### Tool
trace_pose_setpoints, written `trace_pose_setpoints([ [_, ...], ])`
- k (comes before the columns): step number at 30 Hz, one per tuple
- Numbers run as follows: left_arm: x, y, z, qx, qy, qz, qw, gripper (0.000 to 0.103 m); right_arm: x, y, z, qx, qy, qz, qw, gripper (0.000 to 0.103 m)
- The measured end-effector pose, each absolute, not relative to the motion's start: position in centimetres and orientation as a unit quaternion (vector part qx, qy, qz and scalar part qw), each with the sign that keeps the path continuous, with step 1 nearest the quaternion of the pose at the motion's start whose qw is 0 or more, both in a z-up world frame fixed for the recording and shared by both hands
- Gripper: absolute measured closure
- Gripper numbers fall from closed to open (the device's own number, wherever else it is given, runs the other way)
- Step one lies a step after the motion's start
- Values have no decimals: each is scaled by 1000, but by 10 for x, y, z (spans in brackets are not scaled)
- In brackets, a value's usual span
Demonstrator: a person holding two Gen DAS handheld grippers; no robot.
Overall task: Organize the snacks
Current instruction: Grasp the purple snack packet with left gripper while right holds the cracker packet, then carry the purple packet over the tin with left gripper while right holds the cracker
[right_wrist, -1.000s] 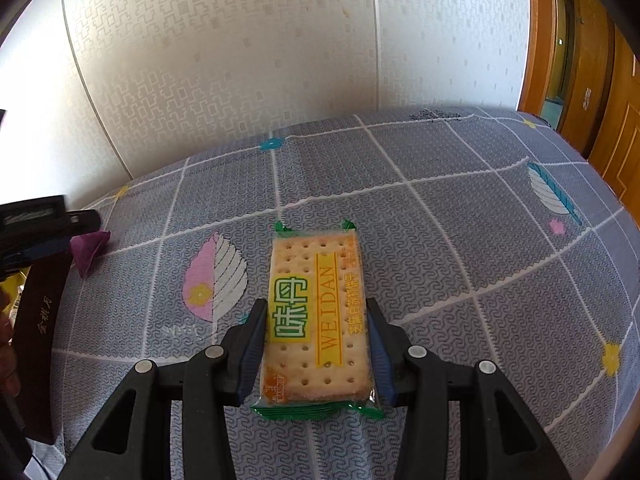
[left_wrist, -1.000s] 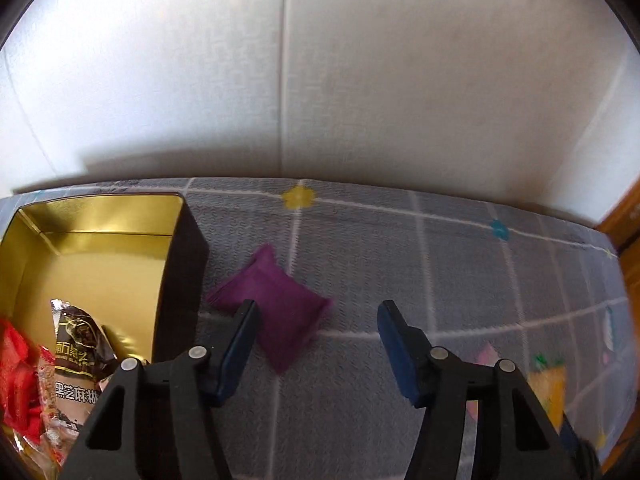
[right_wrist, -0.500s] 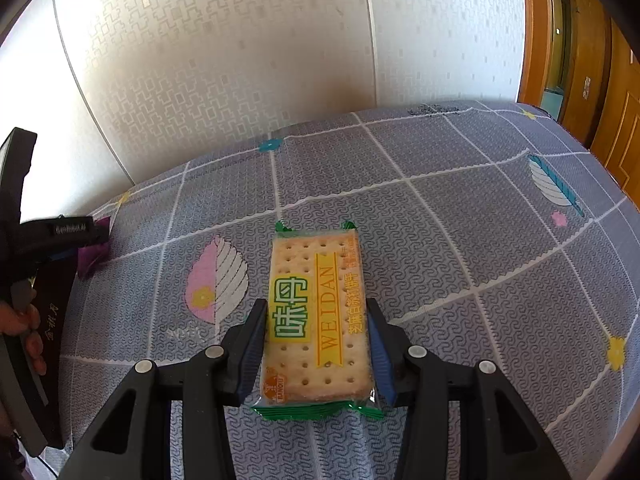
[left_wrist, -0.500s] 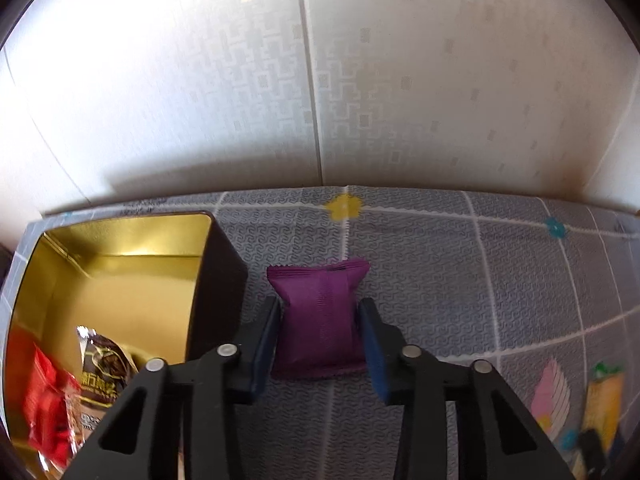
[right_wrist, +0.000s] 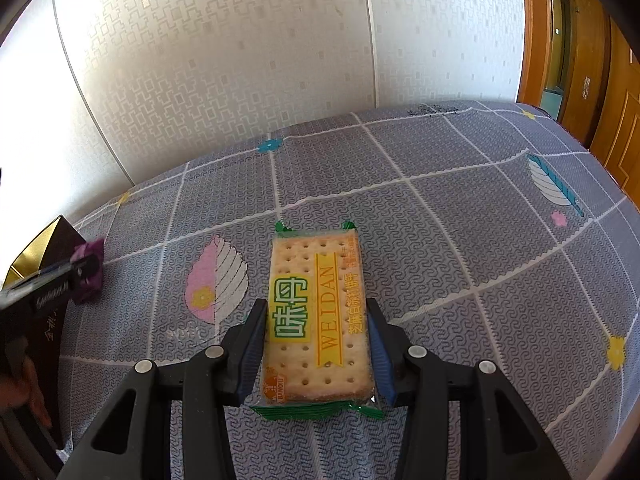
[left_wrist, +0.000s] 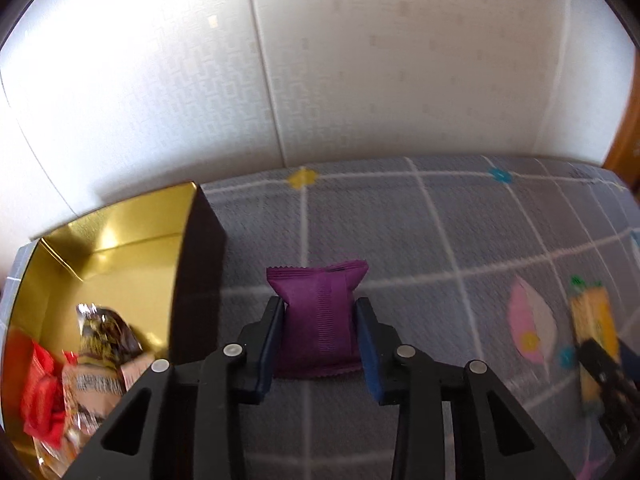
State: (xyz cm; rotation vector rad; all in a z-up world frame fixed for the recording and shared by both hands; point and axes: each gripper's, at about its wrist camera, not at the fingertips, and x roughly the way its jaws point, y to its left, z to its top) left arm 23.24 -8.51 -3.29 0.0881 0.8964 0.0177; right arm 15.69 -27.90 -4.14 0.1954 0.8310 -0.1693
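My left gripper is shut on a purple snack packet, its pads pressed on both sides, just right of a black box with a gold inside. The box holds a brown-and-silver packet and red packets. My right gripper is shut on a Weidan cracker packet with green ends that lies on the cloth. In the right wrist view the left gripper with the purple packet is at the far left.
A grey patterned cloth with white grid lines covers the surface. A white wall stands behind it. A wooden door is at the right. The box edge shows at the far left of the right wrist view.
My left gripper moved onto the purple packet and closed on it, from wide open a second ago. My right gripper has stayed shut on the cracker packet.
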Motion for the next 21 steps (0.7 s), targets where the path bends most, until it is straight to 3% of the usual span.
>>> trace_pose_setpoints([
  [6,218,-112,-36,67,426,-23,902,67,157,-277,-42,91,402,-83,907,55],
  [15,236,-116,-50,49,443,-39,894,54,158,-276,-42,88,402,-85,908,55],
  [21,234,-117,-51,40,435,-50,898,62,158,-275,-43,84,401,-87,908,55],
])
